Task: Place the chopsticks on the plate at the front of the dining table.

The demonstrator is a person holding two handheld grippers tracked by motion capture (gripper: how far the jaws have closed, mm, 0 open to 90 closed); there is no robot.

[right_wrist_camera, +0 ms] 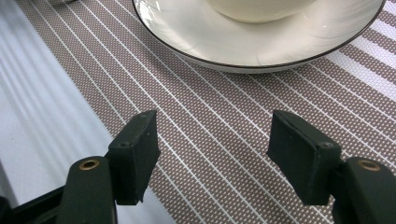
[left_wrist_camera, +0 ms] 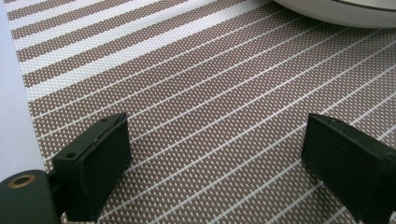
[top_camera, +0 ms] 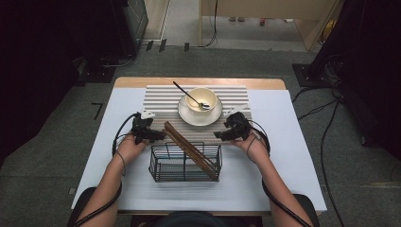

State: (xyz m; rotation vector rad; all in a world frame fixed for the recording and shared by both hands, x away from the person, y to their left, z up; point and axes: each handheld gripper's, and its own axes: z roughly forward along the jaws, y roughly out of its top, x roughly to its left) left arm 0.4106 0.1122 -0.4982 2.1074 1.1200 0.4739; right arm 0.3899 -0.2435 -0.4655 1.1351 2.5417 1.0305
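Observation:
A cream bowl (top_camera: pixel 203 98) with a dark-handled spoon (top_camera: pixel 187 93) in it stands on a white saucer (top_camera: pixel 189 116), on a striped placemat (top_camera: pixel 161 101). Brown chopsticks (top_camera: pixel 189 146) lean out of a black wire basket (top_camera: pixel 158 165) toward the left. My left gripper (top_camera: pixel 160 135) rests low over the mat left of the chopsticks, jaws open and empty (left_wrist_camera: pixel 217 126), with the saucer's rim (left_wrist_camera: pixel 336 11) ahead. My right gripper (top_camera: pixel 219 135) sits right of the basket, open and empty (right_wrist_camera: pixel 212 121) above the mat (right_wrist_camera: pixel 210 102), facing the saucer (right_wrist_camera: pixel 224 42) and bowl (right_wrist_camera: pixel 257 9).
The white table (top_camera: pixel 283 142) reaches beyond the mat on both sides and in front of the basket. Cables trail from both grippers along the person's forearms. Dark equipment and floor cables surround the table.

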